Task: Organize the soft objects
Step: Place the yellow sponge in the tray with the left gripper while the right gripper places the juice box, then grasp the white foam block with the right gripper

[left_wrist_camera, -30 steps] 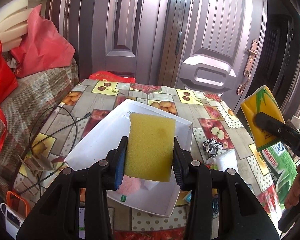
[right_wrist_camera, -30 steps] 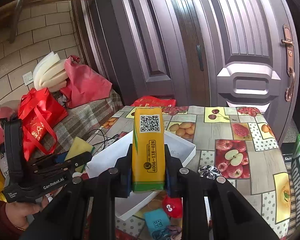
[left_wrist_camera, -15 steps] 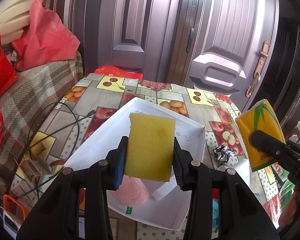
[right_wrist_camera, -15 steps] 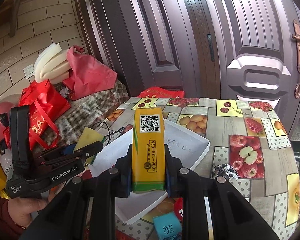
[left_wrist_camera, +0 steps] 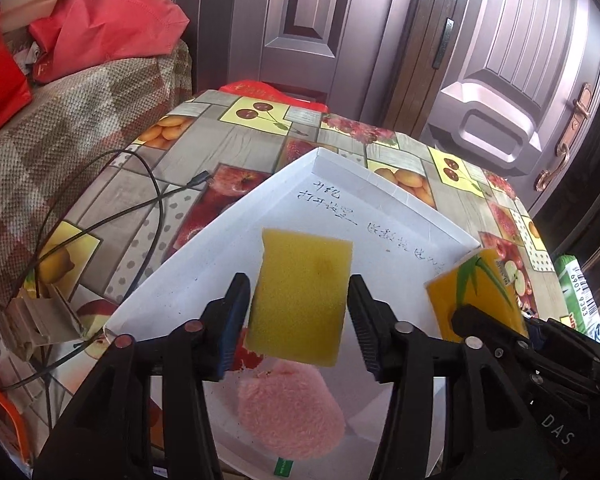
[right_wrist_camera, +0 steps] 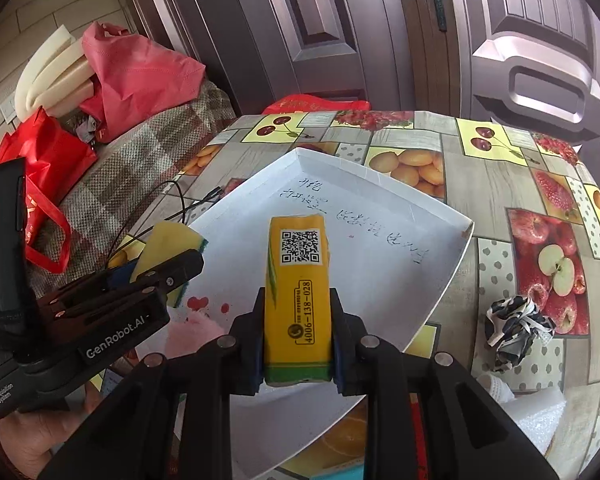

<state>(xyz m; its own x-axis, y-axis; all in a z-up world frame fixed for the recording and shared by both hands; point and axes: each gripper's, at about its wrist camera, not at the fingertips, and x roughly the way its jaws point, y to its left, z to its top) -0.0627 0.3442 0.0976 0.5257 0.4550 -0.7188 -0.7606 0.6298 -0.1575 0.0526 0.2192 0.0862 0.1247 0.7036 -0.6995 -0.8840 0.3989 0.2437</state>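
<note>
My left gripper (left_wrist_camera: pixel 300 312) has a yellow sponge (left_wrist_camera: pixel 300 296) between its fingers above the white tray (left_wrist_camera: pixel 228 248); small gaps show beside the sponge, so the jaws look slightly parted. My right gripper (right_wrist_camera: pixel 298 340) is shut on a yellow tissue pack (right_wrist_camera: pixel 298 292) with a QR code, held over the tray (right_wrist_camera: pixel 380 280). A pink fluffy object (left_wrist_camera: pixel 292 412) lies in the tray below the sponge. The left gripper with the sponge (right_wrist_camera: pixel 168 252) shows at the left of the right wrist view.
The tray sits on a fruit-print tablecloth (right_wrist_camera: pixel 480 172). A black cable (left_wrist_camera: pixel 148 184) and a torn cardboard piece (left_wrist_camera: pixel 32 320) lie left of the tray. A black-and-white scrunchie (right_wrist_camera: pixel 516 328) and white foam (right_wrist_camera: pixel 540 416) lie on the right. Red bags (right_wrist_camera: pixel 132 72) sit on a checked seat.
Both grippers moved forward and down over the tray. The left jaws have eased apart around the sponge. The right grip on the tissue pack is unchanged.
</note>
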